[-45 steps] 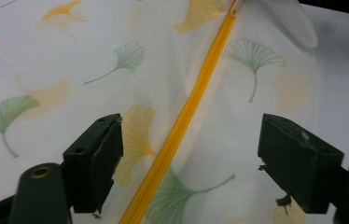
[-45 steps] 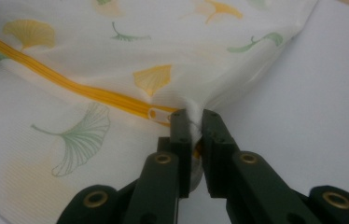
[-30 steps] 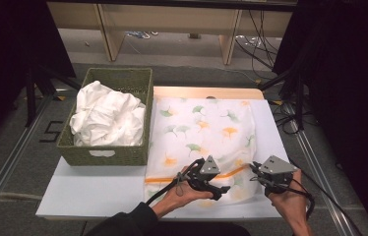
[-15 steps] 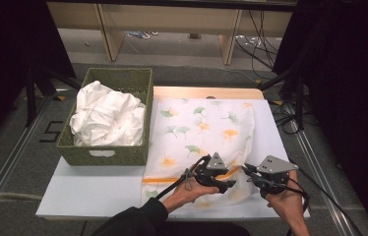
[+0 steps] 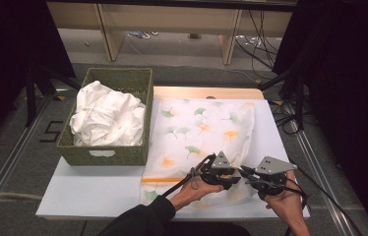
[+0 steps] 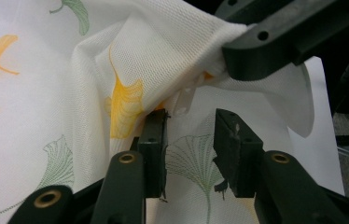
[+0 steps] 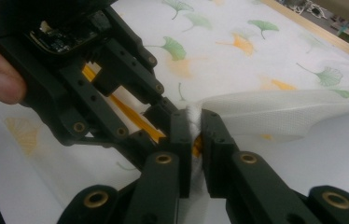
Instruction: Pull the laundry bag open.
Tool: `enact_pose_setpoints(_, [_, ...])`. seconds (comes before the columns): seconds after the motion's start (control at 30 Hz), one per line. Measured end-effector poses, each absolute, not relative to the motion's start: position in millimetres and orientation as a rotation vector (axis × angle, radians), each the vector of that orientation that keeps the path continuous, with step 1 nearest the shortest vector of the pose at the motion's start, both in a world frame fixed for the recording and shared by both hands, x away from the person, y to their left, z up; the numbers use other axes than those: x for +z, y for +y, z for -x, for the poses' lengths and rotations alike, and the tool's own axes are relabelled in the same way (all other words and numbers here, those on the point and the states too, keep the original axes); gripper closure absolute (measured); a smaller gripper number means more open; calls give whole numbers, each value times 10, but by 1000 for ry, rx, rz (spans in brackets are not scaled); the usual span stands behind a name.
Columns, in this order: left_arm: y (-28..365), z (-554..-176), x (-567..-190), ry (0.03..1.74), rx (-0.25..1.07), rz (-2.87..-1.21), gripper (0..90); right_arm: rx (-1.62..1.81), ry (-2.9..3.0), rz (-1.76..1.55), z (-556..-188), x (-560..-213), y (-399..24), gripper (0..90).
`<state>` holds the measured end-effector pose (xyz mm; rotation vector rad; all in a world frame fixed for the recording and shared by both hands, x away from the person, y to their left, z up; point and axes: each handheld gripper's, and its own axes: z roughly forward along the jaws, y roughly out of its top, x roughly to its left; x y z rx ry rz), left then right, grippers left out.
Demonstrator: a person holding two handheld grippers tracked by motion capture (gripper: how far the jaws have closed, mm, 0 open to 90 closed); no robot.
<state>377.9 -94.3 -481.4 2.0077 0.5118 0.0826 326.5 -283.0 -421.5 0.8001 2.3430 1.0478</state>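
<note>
Your left hand (image 5: pixel 192 189) is reaching in from the bottom edge, its dark sleeve showing, and carrying the left gripper (image 6: pixel 189 135) low and pointing toward your right side. Its jaws have just been closing and are standing partly apart, pads not yet pressing. Your right hand (image 5: pixel 283 201) is cupping the right gripper (image 7: pixel 192 133) from below, just beside the left one, with its jaws pinched tight together.

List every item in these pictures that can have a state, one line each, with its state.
Leaf-print cloth: spread flat on the table, near corner lifted.
Right gripper: shut on the cloth's corner.
Left gripper: jaws just closing, open over the cloth.
Basket: full of white laundry.
</note>
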Motion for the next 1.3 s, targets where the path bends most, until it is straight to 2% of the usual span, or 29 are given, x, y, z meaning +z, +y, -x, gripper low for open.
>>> enact_pose_setpoints(0.1, [-935,-3781,-4806,519,92,-2007,654,1056,2350,-789,-3272,-4216,-2832,855])
enact_pose_setpoints(0.33, [-920,-3794,-4771,518,105,-1962,806,1069,2355,-791,-3271,-4206,-2842,855])
enact_pose_setpoints(0.6, [-905,-3755,-4739,467,142,-1974,876,1073,2361,-812,-3276,-4226,-2864,855])
enact_pose_setpoints(0.83, [-917,-3757,-4740,461,158,-1980,883,1064,2358,-819,-3279,-4233,-2875,855])
enact_pose_setpoints(1.0, [-936,-3755,-4738,465,158,-1981,857,1068,2359,-829,-3280,-4237,-2882,855])
enact_pose_setpoints(1.3, [-942,-3766,-4736,455,169,-2008,890,1057,2356,-842,-3279,-4247,-2880,856])
